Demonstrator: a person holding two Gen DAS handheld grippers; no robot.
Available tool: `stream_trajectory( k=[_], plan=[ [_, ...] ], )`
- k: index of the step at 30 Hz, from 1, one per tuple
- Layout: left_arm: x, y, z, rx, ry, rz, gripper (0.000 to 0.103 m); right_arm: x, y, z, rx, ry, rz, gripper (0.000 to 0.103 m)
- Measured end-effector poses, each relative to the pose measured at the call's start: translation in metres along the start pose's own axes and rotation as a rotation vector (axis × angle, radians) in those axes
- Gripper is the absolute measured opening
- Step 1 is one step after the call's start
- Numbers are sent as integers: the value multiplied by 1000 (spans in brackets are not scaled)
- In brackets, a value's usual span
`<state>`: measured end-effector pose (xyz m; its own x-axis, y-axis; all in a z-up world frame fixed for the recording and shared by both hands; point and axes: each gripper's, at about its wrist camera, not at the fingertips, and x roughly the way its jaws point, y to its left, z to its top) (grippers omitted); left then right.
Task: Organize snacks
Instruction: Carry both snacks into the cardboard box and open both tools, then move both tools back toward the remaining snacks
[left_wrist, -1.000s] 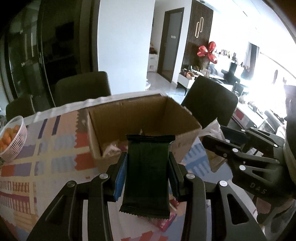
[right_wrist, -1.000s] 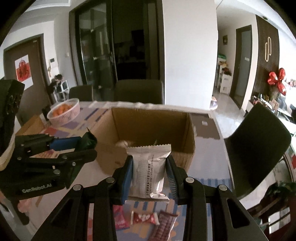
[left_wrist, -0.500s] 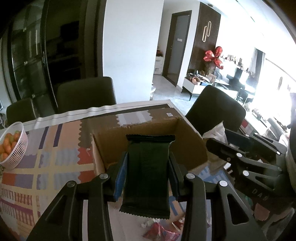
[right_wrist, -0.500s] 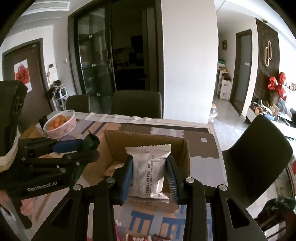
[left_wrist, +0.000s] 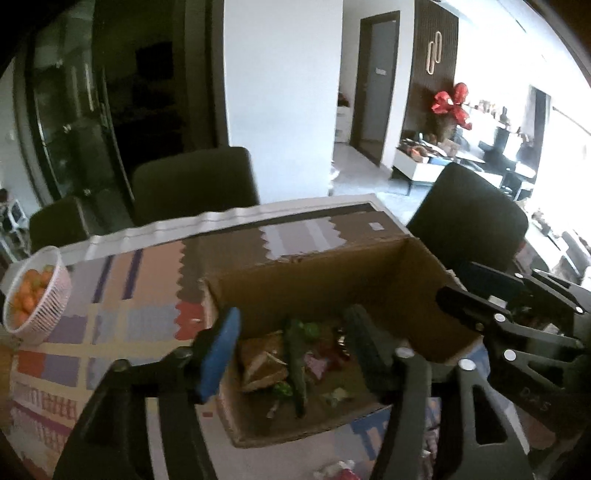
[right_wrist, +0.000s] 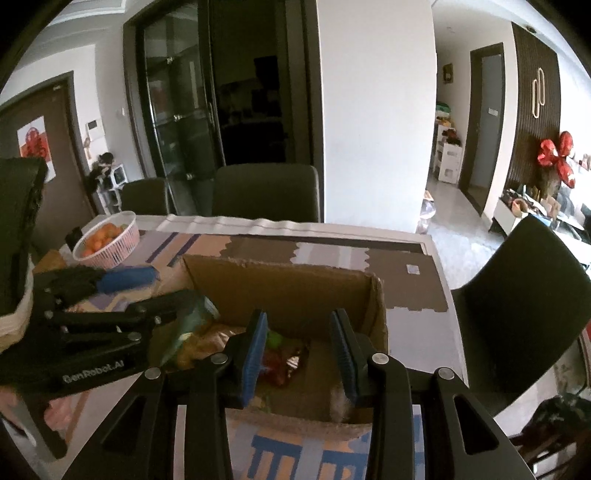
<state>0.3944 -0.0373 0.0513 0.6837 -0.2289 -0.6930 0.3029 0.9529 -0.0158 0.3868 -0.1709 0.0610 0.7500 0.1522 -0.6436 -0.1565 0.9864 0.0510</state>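
Observation:
An open cardboard box (left_wrist: 314, 266) (right_wrist: 280, 273) stands on the table with several snacks inside. My left gripper (left_wrist: 293, 321) hangs over it, its jaws opening, nothing between the pads. Below them the dark green packet (left_wrist: 295, 369) lies edge-on among the snacks. My right gripper (right_wrist: 297, 325) is over the box's near wall, open, with only red and green wrappers (right_wrist: 277, 362) showing through the gap. A pale blurred thing (right_wrist: 338, 402) lies in the near right corner. The two grippers see each other: the left gripper (right_wrist: 166, 286) and the right gripper (left_wrist: 454, 282).
A pink basket of oranges (left_wrist: 35, 295) (right_wrist: 107, 240) sits at the table's far left. Dark chairs (left_wrist: 192, 181) (right_wrist: 517, 295) stand behind and to the right. A loose wrapper (left_wrist: 340, 472) lies on the patchwork tablecloth (left_wrist: 129, 295) in front of the box.
Both grippers moved forward over the box. The left jaws spread and the dark green packet dropped in. The white packet is gone from the right pads.

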Motion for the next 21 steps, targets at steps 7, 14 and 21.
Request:
stream_trajectory(
  k=[7,14,21],
  plan=[
    [-23,-6,-19,9,-22,68,69,-11,-1,-19,8,-3,-17,43],
    [-48,-17,-47,-11,-32,72,72,-39,1,-45,6,-30,-37,47],
    [-62,-27,-82,-63,3,42,74,-61,-3,-75,30,-25,-38,47]
  ],
)
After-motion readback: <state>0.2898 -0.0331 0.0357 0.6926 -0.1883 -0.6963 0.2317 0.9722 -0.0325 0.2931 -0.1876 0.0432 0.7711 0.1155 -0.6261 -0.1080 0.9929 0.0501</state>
